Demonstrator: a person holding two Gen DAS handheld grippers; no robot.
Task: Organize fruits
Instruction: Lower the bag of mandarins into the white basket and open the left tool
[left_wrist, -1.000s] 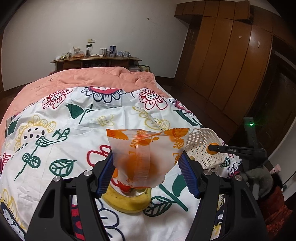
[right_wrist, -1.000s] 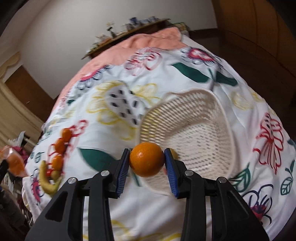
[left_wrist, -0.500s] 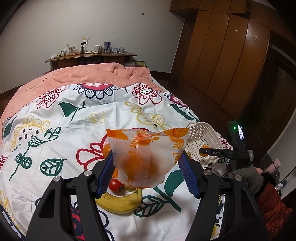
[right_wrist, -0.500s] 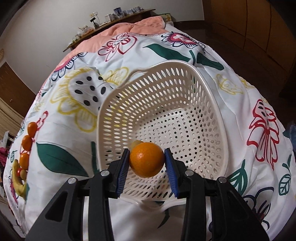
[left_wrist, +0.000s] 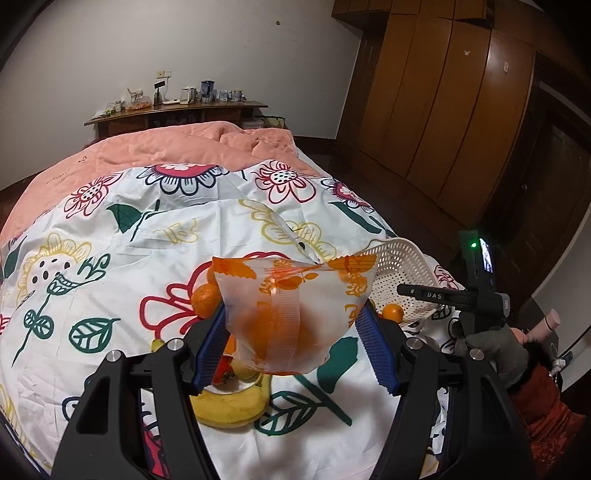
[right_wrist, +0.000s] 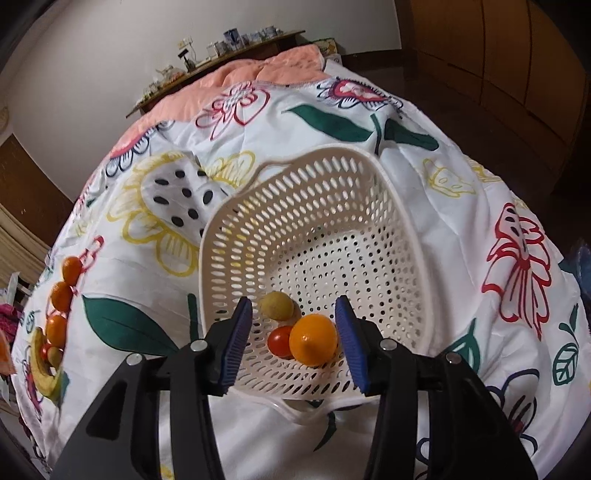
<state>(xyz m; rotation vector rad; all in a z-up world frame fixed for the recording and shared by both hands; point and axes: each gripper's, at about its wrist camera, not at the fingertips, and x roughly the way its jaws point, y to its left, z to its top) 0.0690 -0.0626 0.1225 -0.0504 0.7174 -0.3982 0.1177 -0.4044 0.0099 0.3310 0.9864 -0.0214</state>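
My left gripper (left_wrist: 293, 332) is shut on a translucent bag (left_wrist: 291, 306) printed with oranges, with orange fruit inside it. Below the bag lie a loose orange (left_wrist: 205, 297), a tomato (left_wrist: 223, 373) and a banana (left_wrist: 232, 406) on the flowered sheet. My right gripper (right_wrist: 293, 325) hangs over the near part of the white perforated basket (right_wrist: 317, 192), and its jaws are opening. An orange (right_wrist: 313, 339) lies free on the basket floor between the pads, beside a red tomato (right_wrist: 279, 341) and a yellowish fruit (right_wrist: 277, 305).
Three oranges (right_wrist: 61, 295) and a banana (right_wrist: 42, 369) lie in a row at the left of the right wrist view. A peach quilt (left_wrist: 184, 147) covers the far bed. A cluttered wooden shelf (left_wrist: 177, 110) and a wardrobe (left_wrist: 461, 110) stand beyond. A gloved hand (left_wrist: 491, 343) holds the right gripper.
The right gripper came down over the basket and its jaws spread; the orange it gripped now rests on the basket floor. The left gripper still holds the bag, drifting slightly.
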